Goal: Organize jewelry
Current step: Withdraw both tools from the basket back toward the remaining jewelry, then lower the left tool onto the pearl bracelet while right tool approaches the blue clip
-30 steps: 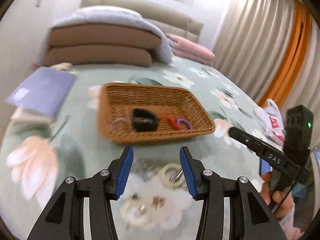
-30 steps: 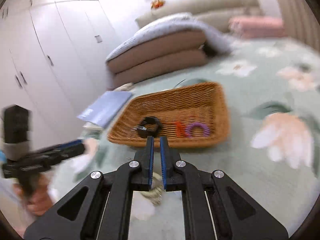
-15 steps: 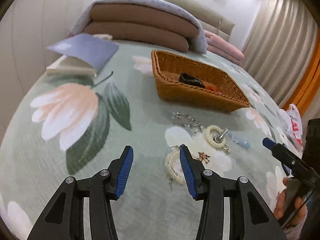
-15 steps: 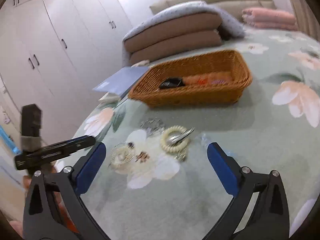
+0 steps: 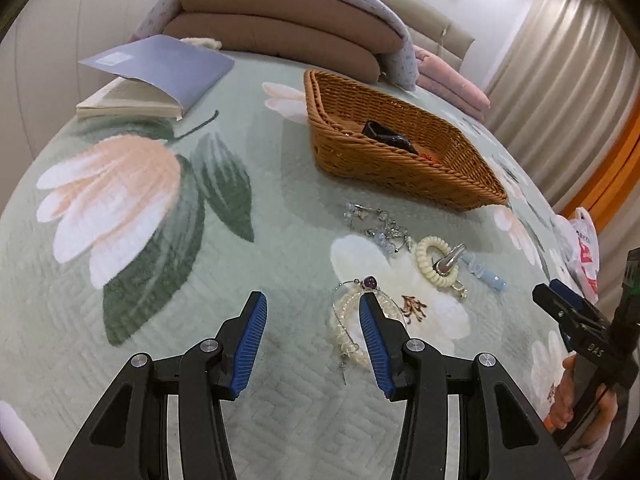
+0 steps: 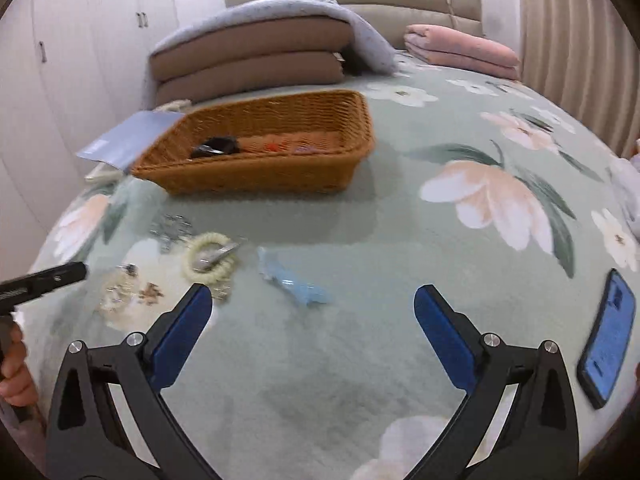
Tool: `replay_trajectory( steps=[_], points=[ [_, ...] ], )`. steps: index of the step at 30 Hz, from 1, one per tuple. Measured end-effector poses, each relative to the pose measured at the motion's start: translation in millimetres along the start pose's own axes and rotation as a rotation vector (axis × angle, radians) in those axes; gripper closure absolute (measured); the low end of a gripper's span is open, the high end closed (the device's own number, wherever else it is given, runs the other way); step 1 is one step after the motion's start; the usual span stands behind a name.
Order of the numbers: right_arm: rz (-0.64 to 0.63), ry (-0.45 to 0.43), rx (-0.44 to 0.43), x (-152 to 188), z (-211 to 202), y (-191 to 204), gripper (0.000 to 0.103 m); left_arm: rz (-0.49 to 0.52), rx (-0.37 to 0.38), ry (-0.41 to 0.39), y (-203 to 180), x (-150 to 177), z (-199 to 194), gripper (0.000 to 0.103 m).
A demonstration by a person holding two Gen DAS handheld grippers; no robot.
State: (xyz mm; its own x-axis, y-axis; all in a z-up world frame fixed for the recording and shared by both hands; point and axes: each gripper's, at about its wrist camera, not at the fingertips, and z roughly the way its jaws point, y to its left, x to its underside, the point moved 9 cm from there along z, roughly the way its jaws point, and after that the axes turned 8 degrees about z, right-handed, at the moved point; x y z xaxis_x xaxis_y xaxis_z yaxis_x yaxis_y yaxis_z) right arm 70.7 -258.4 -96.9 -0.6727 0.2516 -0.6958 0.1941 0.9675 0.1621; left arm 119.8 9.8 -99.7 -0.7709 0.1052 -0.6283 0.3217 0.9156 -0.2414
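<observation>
The left tool [image 5: 308, 336] hung low over the bed [image 5: 132, 264], its ribbed blue pads spread moderately wide and gripping nothing; its right pad lay over a pale beaded bracelet [image 5: 347, 325] with a thin wire loop and a dark purple bead. Beyond that, on the quilted sage-green floral cover, lay a cream spiral hair tie [image 5: 436, 261] with a silver metal clip [image 5: 450, 261] resting across it, a light blue plastic hair clip [image 5: 486, 276] just to its right, and a tangle of clear crystal-beaded chain [image 5: 380, 229] on the far side, near the basket. The rectangular woven wicker basket [image 5: 404, 172] stood farther off, its rope-twisted rim low and slanted, holding a glossy black band [image 5: 387, 137]; orange and purple pieces beside it were too blurred to name. The right tool [image 6: 313, 318] had its smooth blue pads opened very wide, empty, above a bare stretch of cover, with the blue hair clip [image 6: 294, 280] lying just beyond and between the pads and the spiral tie [image 6: 209, 258] toward the left pad. A dark-cased phone [image 6: 610, 338] lay flat at the near right edge of the bed. A periwinkle soft-cover book [image 5: 160, 70] lay open, face down, at the far left, beside stacked tan cushions [image 5: 280, 28] under a grey blanket. Open cover stretched wide between the jewelry and the basket's near wall, and to the right of the basket.
</observation>
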Motion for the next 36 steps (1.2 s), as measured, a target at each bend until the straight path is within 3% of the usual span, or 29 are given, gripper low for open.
replay_trajectory(
  steps=[5,9,13,18,21,24,27,31,36],
  points=[
    [-0.041,-0.052,0.064,-13,-17,-11,0.001,0.007,0.007,-0.006,-2,-1,0,0.053],
    [-0.046,-0.067,0.02,-18,-28,-4,0.0,-0.003,0.033,-0.001,-2,-1,0,0.053],
    [-0.035,0.005,-0.007,-15,-20,-4,0.0,-0.025,0.112,0.036,-4,-2,2,0.053],
    [-0.091,0.113,-0.051,-22,-11,6,0.0,-0.014,0.176,0.137,-6,-11,10,0.053],
    [-0.207,0.2,-0.071,-24,-2,20,0.0,0.022,0.15,0.181,-8,-14,15,0.053],
    [-0.222,0.253,-0.053,-26,11,19,0.001,0.037,0.129,0.219,-8,-11,23,0.054],
    [-0.235,0.281,-0.041,-27,19,15,0.004,0.029,0.155,0.224,-8,-5,29,0.067],
    [-0.221,0.318,-0.057,-29,26,13,0.027,0.03,0.165,0.218,-9,-5,32,0.069],
    [-0.167,0.33,-0.099,-22,38,18,0.027,0.04,0.161,0.195,-9,-7,24,0.069]
  ],
)
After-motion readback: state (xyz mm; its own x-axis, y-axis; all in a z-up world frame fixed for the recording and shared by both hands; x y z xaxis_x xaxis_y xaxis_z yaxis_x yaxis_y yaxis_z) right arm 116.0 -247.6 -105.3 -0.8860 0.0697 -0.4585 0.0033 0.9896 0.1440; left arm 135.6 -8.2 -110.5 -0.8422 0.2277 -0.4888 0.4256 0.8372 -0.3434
